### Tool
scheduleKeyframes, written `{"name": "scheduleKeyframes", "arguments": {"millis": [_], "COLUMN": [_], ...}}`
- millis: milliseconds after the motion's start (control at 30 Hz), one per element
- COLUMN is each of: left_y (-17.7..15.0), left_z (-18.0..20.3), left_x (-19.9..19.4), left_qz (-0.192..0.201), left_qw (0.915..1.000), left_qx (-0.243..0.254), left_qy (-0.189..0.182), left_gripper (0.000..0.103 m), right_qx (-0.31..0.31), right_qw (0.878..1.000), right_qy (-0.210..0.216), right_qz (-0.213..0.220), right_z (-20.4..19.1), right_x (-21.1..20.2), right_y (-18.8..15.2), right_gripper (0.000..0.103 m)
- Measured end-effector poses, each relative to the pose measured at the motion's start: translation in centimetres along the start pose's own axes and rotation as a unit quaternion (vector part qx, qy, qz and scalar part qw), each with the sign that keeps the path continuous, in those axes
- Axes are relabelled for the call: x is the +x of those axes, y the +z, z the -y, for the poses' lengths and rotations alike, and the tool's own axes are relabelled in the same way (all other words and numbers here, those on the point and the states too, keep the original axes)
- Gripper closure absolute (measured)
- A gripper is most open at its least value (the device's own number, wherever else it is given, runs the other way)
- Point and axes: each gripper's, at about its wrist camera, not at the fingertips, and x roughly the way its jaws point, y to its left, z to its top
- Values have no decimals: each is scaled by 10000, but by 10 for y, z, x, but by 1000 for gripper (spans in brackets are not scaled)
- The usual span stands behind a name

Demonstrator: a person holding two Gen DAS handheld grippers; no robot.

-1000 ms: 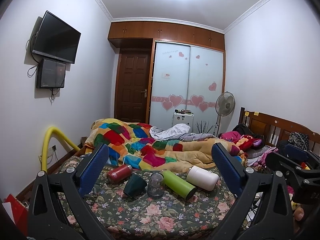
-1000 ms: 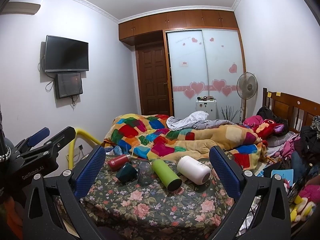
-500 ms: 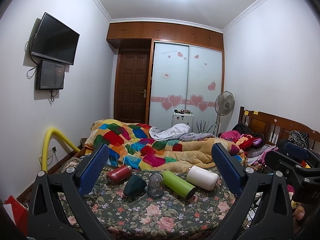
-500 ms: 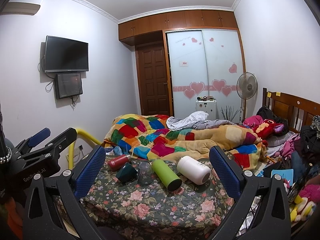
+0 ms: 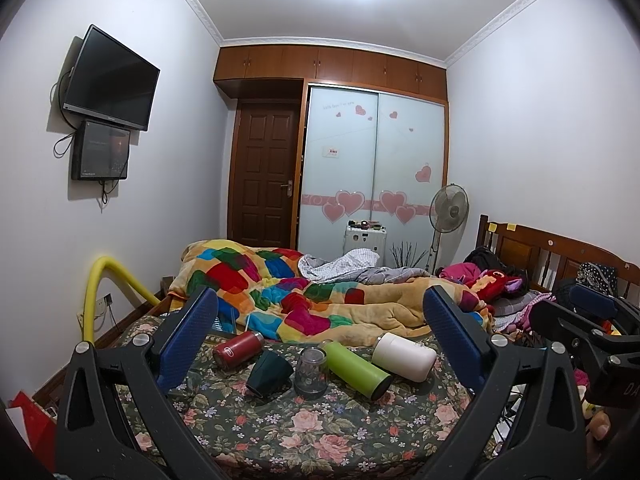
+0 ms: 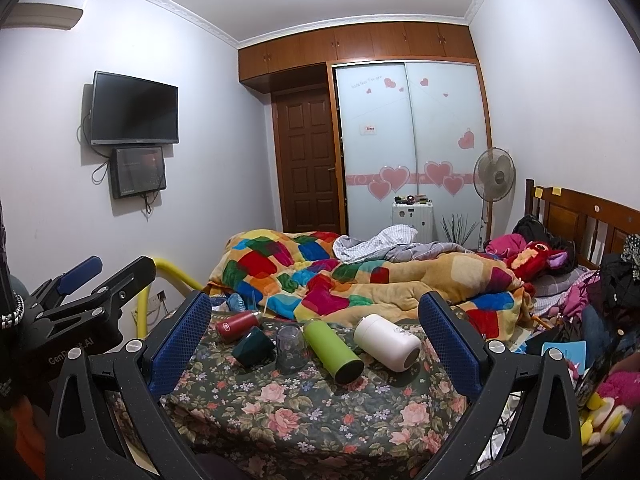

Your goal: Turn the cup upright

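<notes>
Several cups lie on a floral bedspread (image 5: 280, 436): a red flask (image 5: 237, 349) on its side, a dark green cup (image 5: 269, 372) on its side, a clear glass (image 5: 311, 372) standing upside down, a green bottle (image 5: 356, 369) on its side and a white cup (image 5: 404, 356) on its side. The same row shows in the right wrist view: red flask (image 6: 237, 325), dark green cup (image 6: 253, 346), glass (image 6: 291, 347), green bottle (image 6: 333, 350), white cup (image 6: 386, 342). My left gripper (image 5: 320, 336) is open and empty, well short of them. My right gripper (image 6: 316, 328) is open and empty too.
A bunched colourful quilt (image 5: 304, 300) lies right behind the cups. A yellow padded rail (image 5: 96, 292) stands at the bed's left. Clothes and toys (image 6: 600, 304) pile up at the right by the wooden headboard (image 6: 580, 216). A fan (image 6: 493, 176) and wardrobe stand far back.
The left view has tilted slightly, the cups sitting a touch lower in frame. The right view is almost unchanged. Both grippers stay open and nothing on the bed has moved.
</notes>
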Motion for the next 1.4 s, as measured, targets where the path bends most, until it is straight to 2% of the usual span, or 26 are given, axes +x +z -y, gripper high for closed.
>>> {"name": "scheduleKeyframes", "arguments": {"millis": [567,733,867,933,1067,1333,1400], "left_y": [0,-5,-15,-22,-48,-129,-151], "left_z": [-1,-8,-17,-23,-43,-86,-95], "left_x": [8,21,42,61,114,235,265], "left_qz": [-83,-192,-443,-672,-1402,-2859,-3213], "left_qw": [10000,9998,9989,9975,9898,9580,9467], "left_qx": [-44,-77,-108,-115,-133,-146,-128], "left_qy": [10,40,89,157,195,197,174], "left_gripper": [0,0,0,0,0,0,1], "right_qx": [13,22,38,59,99,226,247], "right_qw": [10000,9998,9996,9992,9982,9938,9922], "right_qy": [5,-11,-54,-81,-151,-305,-351], "right_qz": [-83,-179,-292,-377,-565,-1049,-1174], "right_z": [5,11,16,20,25,42,45], "right_x": [4,13,24,32,47,85,94], "right_y": [2,1,-3,-6,-11,-26,-29], "right_gripper": [0,0,0,0,0,0,0]}}
